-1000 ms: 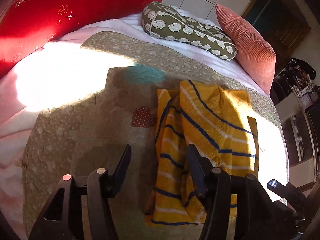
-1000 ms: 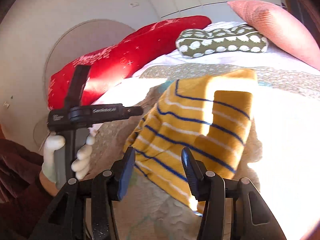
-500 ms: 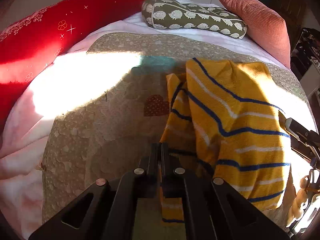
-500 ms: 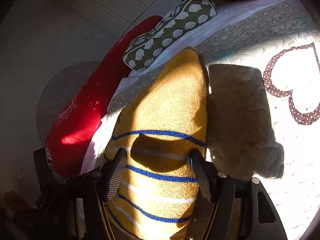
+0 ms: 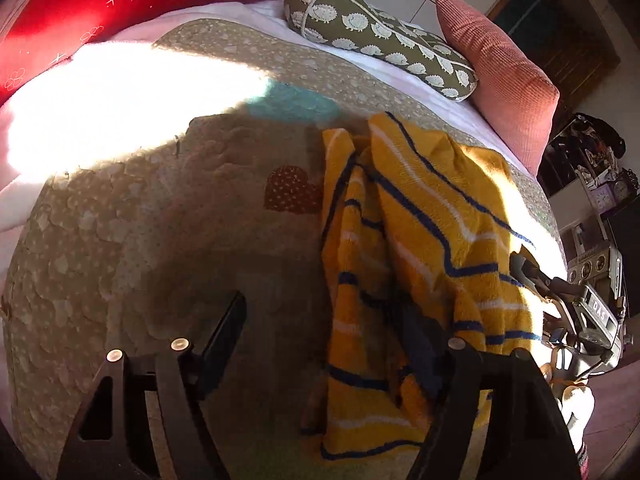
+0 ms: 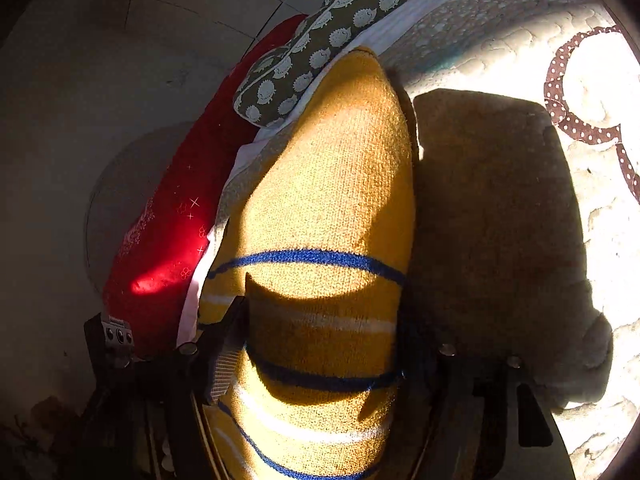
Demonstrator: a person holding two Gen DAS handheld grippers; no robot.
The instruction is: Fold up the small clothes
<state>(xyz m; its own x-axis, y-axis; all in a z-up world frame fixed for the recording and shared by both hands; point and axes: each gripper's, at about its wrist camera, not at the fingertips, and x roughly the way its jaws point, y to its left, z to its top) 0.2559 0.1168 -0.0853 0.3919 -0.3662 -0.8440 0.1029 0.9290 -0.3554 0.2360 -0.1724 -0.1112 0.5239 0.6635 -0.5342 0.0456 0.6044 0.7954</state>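
A small yellow knitted garment (image 5: 404, 240) with blue and white stripes lies bunched on the quilted bedspread (image 5: 160, 208), right of centre in the left wrist view. My left gripper (image 5: 320, 332) is open; its right finger rests on the garment's lower part, its left finger over bare quilt. In the right wrist view the garment (image 6: 332, 216) fills the middle and lies between the spread fingers of my open right gripper (image 6: 320, 344). The right gripper also shows at the garment's right edge in the left wrist view (image 5: 560, 292).
A red pillow (image 5: 80, 0), a green hedgehog-print bolster (image 5: 376, 36) and a pink cushion (image 5: 496, 72) lie along the far side of the bed. Shelves with clutter (image 5: 592, 184) stand past the bed's right edge. Strong sunlight falls on the quilt at left.
My left gripper was open, shut half a second ago, and is open again now. The right gripper moved in over the garment and now straddles it.
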